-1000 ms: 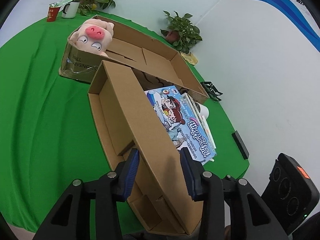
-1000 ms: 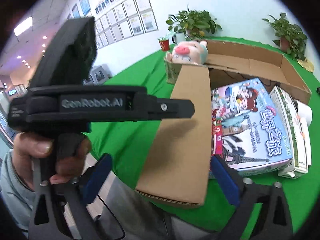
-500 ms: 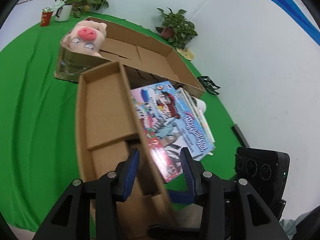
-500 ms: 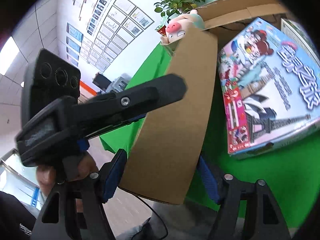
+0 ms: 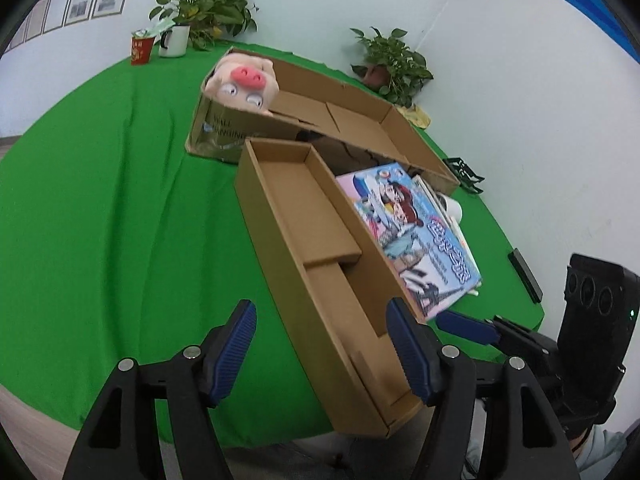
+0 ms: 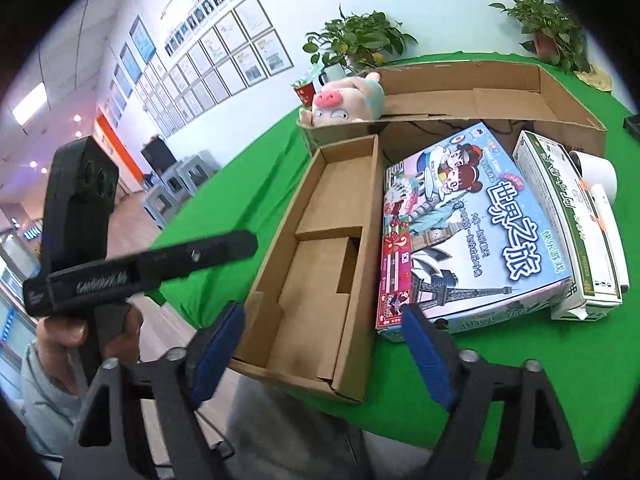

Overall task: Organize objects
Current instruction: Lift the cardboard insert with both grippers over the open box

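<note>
We count two cardboard boxes on the green table (image 5: 100,208). The narrow box (image 5: 320,280) lies open side up with its near end hanging past the table edge; inside we see only folded cardboard inserts. The large box (image 6: 500,92) behind it is open too, and one pig plush (image 5: 244,84) sits in its left end, snout up over the wall.

Just right of the narrow box lies one blue game box (image 6: 472,224), touching its long side, with one white-and-green carton (image 6: 568,216) beside it and one white roll (image 6: 596,168) further right. Two potted plants (image 5: 204,4) stand at the back, along with one red cup (image 5: 141,46) and one white mug (image 5: 174,40).

Our left gripper (image 5: 320,344) has its jaws spread wide around the narrow box's near end, not gripping it. Our right gripper (image 6: 320,348) is likewise spread and holds nothing.
</note>
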### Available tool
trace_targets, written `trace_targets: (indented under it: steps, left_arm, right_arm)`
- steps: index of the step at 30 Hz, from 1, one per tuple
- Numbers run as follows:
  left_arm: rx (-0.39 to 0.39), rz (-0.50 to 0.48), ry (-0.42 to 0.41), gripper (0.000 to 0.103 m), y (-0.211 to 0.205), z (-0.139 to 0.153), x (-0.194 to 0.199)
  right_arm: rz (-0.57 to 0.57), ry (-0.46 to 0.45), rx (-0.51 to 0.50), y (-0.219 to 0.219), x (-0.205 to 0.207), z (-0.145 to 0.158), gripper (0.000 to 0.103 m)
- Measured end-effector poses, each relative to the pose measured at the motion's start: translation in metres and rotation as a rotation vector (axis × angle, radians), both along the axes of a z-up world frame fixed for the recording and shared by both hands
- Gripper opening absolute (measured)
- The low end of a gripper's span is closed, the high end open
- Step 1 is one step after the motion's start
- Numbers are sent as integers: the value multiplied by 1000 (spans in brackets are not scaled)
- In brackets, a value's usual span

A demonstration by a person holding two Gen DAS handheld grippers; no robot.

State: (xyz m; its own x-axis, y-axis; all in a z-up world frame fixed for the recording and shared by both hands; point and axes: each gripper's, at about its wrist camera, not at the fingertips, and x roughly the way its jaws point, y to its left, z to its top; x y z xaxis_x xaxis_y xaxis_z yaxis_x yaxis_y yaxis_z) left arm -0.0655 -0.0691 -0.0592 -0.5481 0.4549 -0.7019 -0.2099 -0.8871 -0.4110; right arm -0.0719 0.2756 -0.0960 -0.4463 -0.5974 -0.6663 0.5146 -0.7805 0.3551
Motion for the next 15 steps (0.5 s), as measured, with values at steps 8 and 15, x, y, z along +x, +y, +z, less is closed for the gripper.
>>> trace_targets:
  steps: [8,15]
  left_arm:
    - [-10,-39,-37,64,13,-12,11]
    - [-48,-29,-85,43,9,-22,16]
  right_arm:
    - [-23,-7,109,-8,6,-10,23]
    - [-7,-3,103,-20,7,-13,22]
